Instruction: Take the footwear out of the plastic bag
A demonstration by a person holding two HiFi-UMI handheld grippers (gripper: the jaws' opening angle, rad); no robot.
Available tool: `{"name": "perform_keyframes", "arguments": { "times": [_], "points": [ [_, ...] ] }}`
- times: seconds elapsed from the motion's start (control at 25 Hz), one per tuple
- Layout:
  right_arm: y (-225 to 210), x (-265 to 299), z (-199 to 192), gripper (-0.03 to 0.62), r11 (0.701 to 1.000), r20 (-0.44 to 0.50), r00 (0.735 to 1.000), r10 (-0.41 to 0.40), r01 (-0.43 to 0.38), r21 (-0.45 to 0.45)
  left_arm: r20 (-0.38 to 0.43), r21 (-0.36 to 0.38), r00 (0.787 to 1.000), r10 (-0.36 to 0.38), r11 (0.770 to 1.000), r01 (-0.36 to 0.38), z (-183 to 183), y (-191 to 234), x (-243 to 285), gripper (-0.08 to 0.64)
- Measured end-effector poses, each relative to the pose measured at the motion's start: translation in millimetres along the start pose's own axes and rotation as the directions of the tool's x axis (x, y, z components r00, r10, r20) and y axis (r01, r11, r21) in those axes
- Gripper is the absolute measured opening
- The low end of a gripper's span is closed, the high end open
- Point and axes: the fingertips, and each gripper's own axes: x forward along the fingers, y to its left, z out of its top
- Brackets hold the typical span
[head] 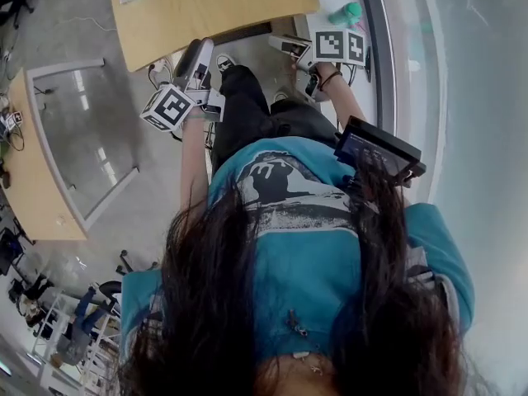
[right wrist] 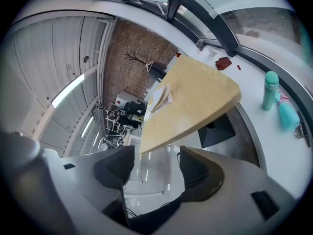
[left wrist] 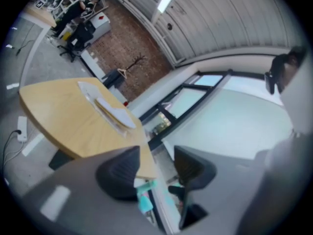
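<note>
Left gripper (left wrist: 156,166): jaws partly apart, nothing between them. Right gripper (right wrist: 155,166): jaws apart, empty. Both held out forward; wooden table (right wrist: 195,102) beyond the tips.

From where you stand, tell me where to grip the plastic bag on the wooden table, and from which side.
I'd grip the plastic bag by its loose clear margin beside the pale contents, not the middle. It lies flat on the wooden table, so come from above at the near edge, jaws straddling the film. Where its opening is can't be seen.
</note>
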Motion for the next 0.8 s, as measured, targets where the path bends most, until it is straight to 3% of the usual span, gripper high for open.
{"name": "perform_keyframes", "arguments": {
  "times": [0.32, 0.6, 0.8],
  "points": [
    [-11, -49, -62, 0.298, 0.999, -0.03, 0.999, 0.044, -0.043, 0.024, -0.035, 0.052, 0.996, 0.077, 0.996, -0.075, -67, -45, -60, 0.201],
    [-23, -58, -86, 0.285, 0.996, -0.056, 0.995, 0.081, -0.078, 0.045, -0.041, 0.073, 0.99, 0.135, 0.989, -0.132, -89, -54, -75, 0.201],
    [-24, -52, -102, 0.273, 0.995, -0.059, 0.995, 0.076, -0.071, 0.073, -0.168, 0.226, 0.968, 0.188, 0.963, -0.147, -114, -54, -85, 0.198]
  ]
}}
